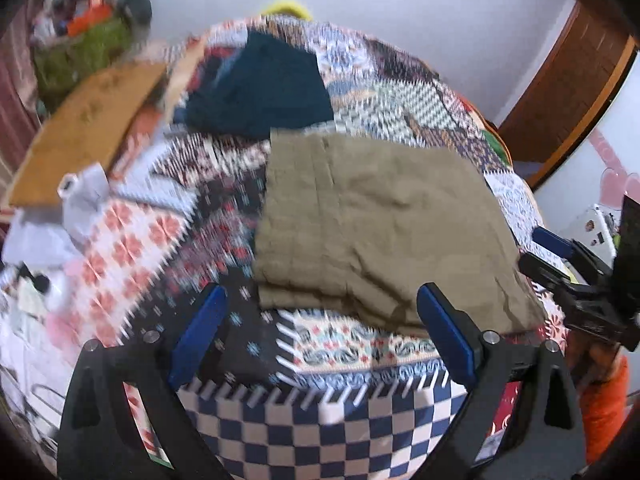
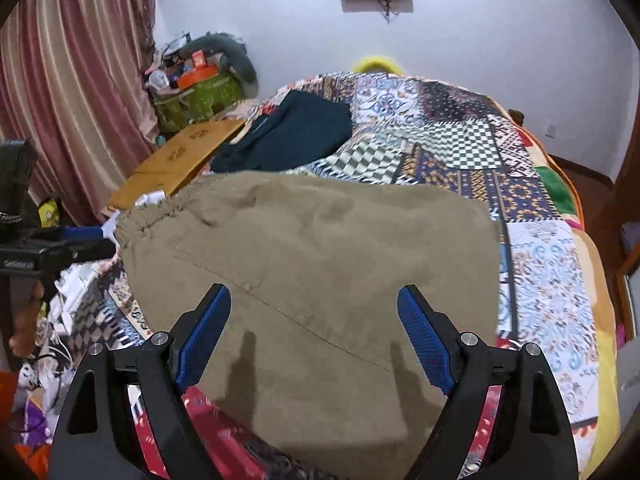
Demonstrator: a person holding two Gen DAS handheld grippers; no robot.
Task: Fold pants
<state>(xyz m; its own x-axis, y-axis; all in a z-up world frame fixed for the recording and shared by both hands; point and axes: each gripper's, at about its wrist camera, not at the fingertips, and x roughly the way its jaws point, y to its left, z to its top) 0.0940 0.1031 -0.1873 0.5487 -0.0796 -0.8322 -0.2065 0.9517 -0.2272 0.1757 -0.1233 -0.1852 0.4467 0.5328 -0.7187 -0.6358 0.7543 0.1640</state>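
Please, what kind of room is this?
Most likely a bedroom in a home: a bed under a patchwork quilt, a pink curtain at the side, and khaki pants lying folded on the quilt beside other dark clothes.

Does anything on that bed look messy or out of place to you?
The folded khaki pants lie neatly enough on the patchwork quilt, only slightly wrinkled. The dark teal garment behind them sits in a looser heap, and white clutter is scattered along the bed's left edge.
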